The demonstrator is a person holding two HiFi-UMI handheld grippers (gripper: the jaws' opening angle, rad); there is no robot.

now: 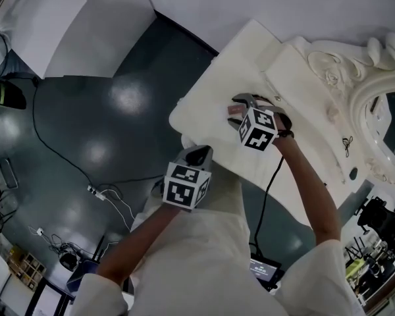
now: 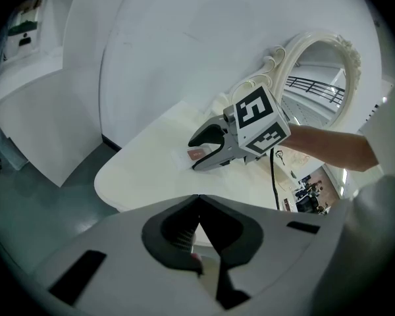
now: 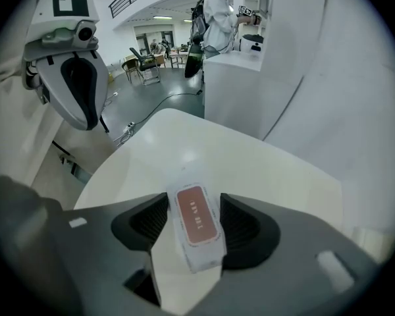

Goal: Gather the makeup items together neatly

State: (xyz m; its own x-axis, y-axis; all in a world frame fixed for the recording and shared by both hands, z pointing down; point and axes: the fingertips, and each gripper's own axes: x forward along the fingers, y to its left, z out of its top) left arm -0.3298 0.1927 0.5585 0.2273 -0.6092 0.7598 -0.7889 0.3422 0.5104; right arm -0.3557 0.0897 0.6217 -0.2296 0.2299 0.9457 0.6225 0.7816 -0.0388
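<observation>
Left gripper [image 2: 199, 197]: fingers clenched tip to tip, held over the rounded edge of the white worktop [image 2: 145, 170]. Right gripper [image 3: 194, 201]: fingers closed around a clear makeup case [image 3: 195, 226] with a reddish-brown pan, apparently pressing both long sides. The case lies flat on the worktop.

Head view steeply down; gripper views close, facing each other across table [image 1: 214, 87].
</observation>
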